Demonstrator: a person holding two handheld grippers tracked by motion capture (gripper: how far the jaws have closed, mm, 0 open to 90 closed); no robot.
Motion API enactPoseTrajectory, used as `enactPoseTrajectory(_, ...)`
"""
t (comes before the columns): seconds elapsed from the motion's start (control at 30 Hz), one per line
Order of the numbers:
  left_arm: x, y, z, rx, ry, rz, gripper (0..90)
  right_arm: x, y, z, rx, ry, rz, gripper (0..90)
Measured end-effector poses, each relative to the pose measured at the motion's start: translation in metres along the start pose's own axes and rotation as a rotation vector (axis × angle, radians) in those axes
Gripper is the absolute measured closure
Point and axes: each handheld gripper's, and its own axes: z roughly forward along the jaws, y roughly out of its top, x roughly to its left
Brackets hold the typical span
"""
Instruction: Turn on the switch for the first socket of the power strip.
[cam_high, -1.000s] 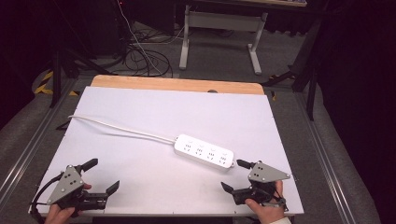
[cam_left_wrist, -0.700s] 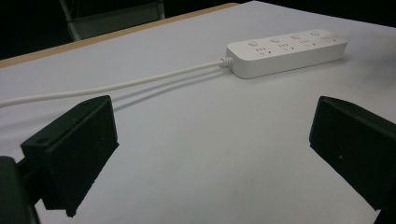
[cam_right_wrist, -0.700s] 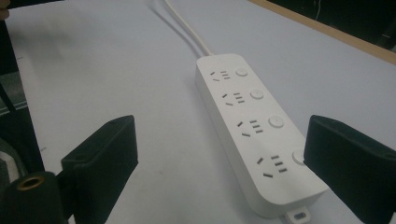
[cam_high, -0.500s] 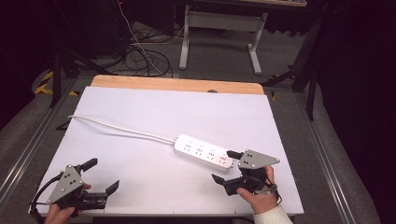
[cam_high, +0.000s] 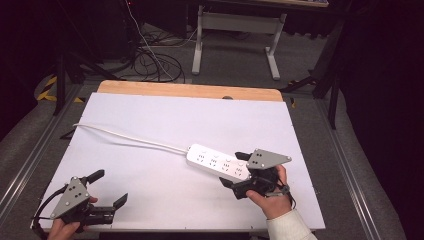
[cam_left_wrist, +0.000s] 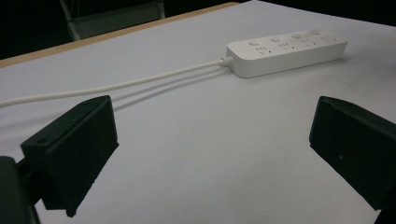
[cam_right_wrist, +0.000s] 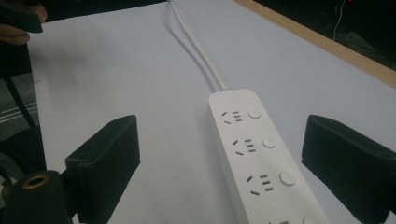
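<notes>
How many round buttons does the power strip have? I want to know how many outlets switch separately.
4 show on the power strip, in a row along one long edge, counted in the left gripper view. The right tool view shows three fully, a fourth at the edge.

A white sheet (cam_high: 150, 120) covers the table, with a strip of bare wooden edge (cam_high: 190, 90) showing along the far side. Beyond it, on the grey floor, a tangle of black cables (cam_high: 150, 62) lies beside a white metal stand (cam_high: 235, 22).
</notes>
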Motion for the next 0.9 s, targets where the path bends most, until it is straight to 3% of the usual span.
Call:
enactPoseTrajectory(0.2, 0.000, 0.000, 0.000, -0.001, -0.002, 0.000, 1.6, -0.001, 0.011, 0.007, 0.016, 0.024, -0.013, 11.8)
enactPoseTrajectory(0.7, 0.000, 0.000, 0.000, -0.001, -0.005, 0.001, 1.6, -0.008, 0.034, 0.026, 0.035, 0.020, -0.040, 11.9)
enactPoseTrajectory(0.9, -0.001, 0.000, 0.000, -0.001, -0.005, 0.001, 1.6, -0.010, 0.036, 0.031, 0.015, 0.017, -0.020, 11.9)
